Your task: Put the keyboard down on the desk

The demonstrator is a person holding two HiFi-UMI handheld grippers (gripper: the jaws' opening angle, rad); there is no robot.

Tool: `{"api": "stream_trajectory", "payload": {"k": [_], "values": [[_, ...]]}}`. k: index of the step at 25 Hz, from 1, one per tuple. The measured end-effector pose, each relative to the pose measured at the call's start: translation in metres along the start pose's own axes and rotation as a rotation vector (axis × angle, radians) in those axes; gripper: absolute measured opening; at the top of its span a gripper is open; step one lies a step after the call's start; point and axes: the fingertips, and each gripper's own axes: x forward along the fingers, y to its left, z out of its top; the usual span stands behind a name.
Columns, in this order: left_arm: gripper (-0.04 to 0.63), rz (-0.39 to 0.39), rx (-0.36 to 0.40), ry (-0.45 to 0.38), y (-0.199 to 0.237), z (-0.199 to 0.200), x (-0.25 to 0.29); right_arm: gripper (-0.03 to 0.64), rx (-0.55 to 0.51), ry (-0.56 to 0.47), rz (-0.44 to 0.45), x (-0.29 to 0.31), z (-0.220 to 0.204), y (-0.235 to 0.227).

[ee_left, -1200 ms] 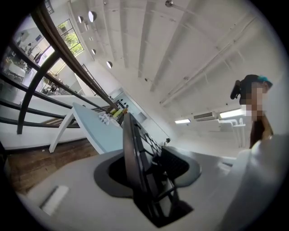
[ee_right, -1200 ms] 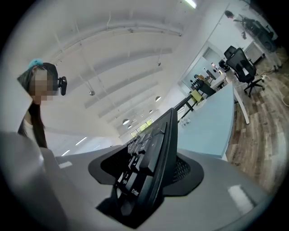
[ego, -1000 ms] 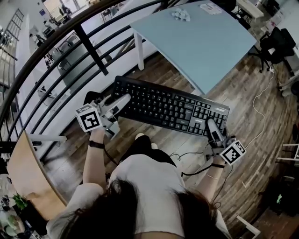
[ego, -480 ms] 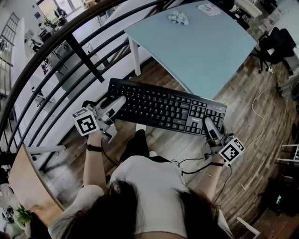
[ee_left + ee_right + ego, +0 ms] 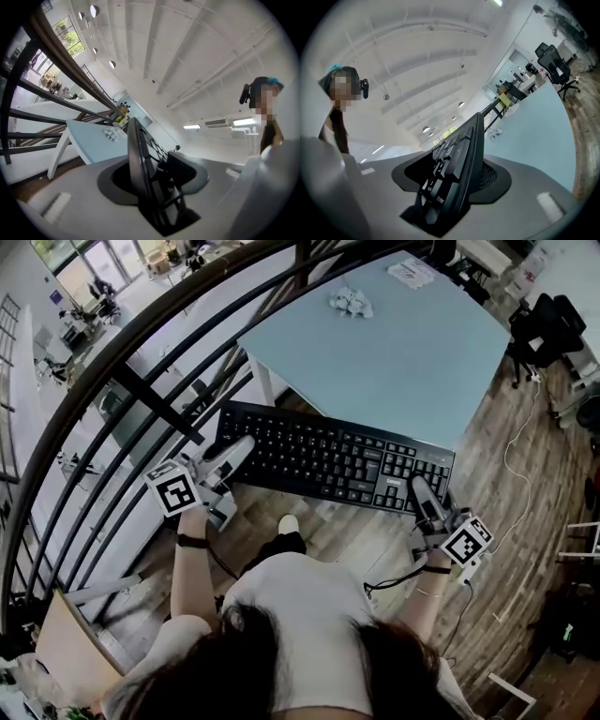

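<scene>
A black keyboard [image 5: 333, 457] hangs in the air in the head view, keys up, just short of the near edge of a pale blue desk [image 5: 394, 343]. My left gripper [image 5: 228, 450] is shut on its left end and my right gripper [image 5: 418, 491] is shut on its right end. The left gripper view has the keyboard [image 5: 140, 164] edge-on between the jaws, with the desk [image 5: 96, 143] beyond it. The right gripper view shows the keyboard's number-pad end [image 5: 454, 173] clamped, and the desk [image 5: 534, 136] behind.
A small white crumpled object [image 5: 350, 302] and some papers [image 5: 411, 273] lie at the desk's far side. A dark curved railing [image 5: 150, 399] runs along the left. Black office chairs [image 5: 544, 329] stand at the right, and a cable [image 5: 511, 451] trails over the wooden floor.
The keyboard and both grippers have moved forward toward the desk; its far edge now reaches the desk's near edge. Both grips are unchanged.
</scene>
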Motion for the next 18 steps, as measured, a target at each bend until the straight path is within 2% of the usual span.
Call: {"api": "stream_trajectory", "payload": {"k": [6, 12, 18], "values": [[0.245, -0.051, -0.021, 0.020, -0.003, 0.001, 0.006, 0.222, 0.013, 0.000, -0.029, -0.003, 0.000, 0.003], [0.245, -0.003, -0.053, 0.051, 0.007, 0.001, 0.008, 0.222, 0.038, 0.024, -0.071, -0.002, 0.000, 0.001], [0.245, 0.000, -0.049, 0.061, 0.006, 0.002, 0.008, 0.222, 0.044, 0.017, -0.072, -0.004, -0.003, 0.001]]}}
